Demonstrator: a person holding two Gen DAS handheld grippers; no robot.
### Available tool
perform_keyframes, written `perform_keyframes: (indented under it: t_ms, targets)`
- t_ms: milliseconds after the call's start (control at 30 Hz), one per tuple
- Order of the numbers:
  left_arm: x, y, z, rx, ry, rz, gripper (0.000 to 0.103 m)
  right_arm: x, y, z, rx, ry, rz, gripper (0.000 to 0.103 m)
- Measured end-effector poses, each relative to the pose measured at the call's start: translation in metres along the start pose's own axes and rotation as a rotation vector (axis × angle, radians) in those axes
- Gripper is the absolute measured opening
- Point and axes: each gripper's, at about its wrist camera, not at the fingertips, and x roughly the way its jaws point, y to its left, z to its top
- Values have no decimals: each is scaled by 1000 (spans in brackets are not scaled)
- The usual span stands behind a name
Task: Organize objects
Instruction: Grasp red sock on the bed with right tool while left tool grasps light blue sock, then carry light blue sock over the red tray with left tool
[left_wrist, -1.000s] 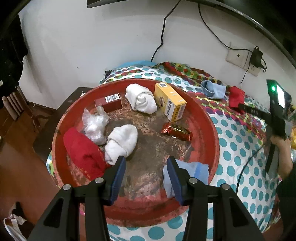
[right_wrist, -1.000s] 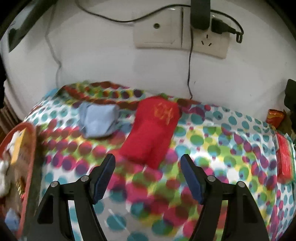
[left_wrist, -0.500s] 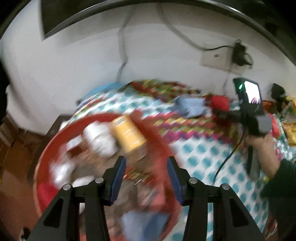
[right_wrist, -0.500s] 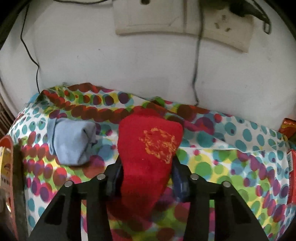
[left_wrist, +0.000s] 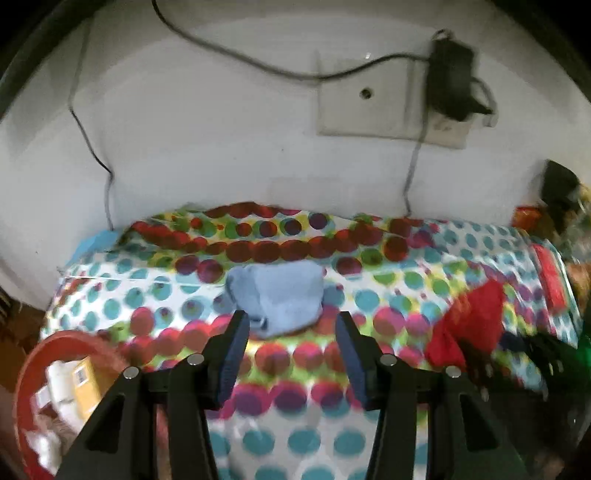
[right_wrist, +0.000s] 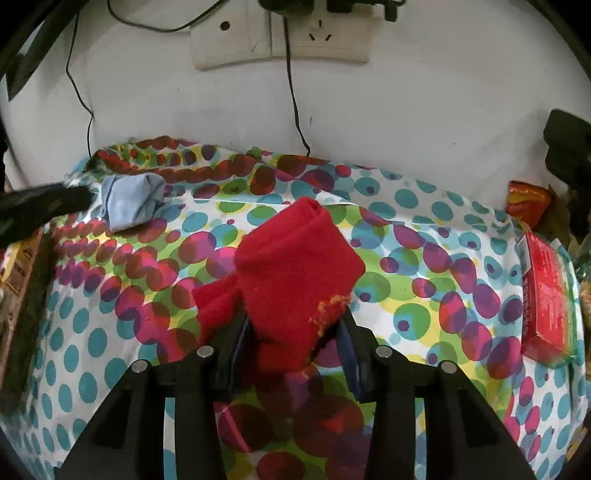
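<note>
A folded light blue sock (left_wrist: 277, 291) lies on the dotted tablecloth (left_wrist: 295, 439) near the wall. My left gripper (left_wrist: 291, 321) hovers just in front of it, jaws opening, its pads clear of the sock. The right gripper (right_wrist: 294, 325) is closing on a red sock (right_wrist: 295, 266) with yellow stitching, and both pads press its bunched lower part. In the left wrist view that red sock (left_wrist: 472, 317) shows at the right, blurred. From the right wrist, the blue sock (right_wrist: 133, 199) sits far left beside a dark left gripper finger (right_wrist: 44, 203).
A red basin (left_wrist: 48, 347) at the lower left holds a yellow box (left_wrist: 86, 380) and white socks. A red box (right_wrist: 543, 295) and a snack packet (right_wrist: 528, 203) lie at the cloth's right edge. Wall sockets (right_wrist: 280, 40) with hanging cords stand behind the table.
My left gripper swung from above the red basin over to the blue sock. The right gripper moved forward onto the red sock and closed its fingers on it.
</note>
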Motion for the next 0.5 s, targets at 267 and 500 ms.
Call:
perform_keyframes:
  t_ms: [267,500]
  targets:
    - [65,-6,21,50,37,62,50,3,-3,3,1,3,3,41]
    - [72,8,14,-31,7,63,50,3,2,4,-2,3,-2,42]
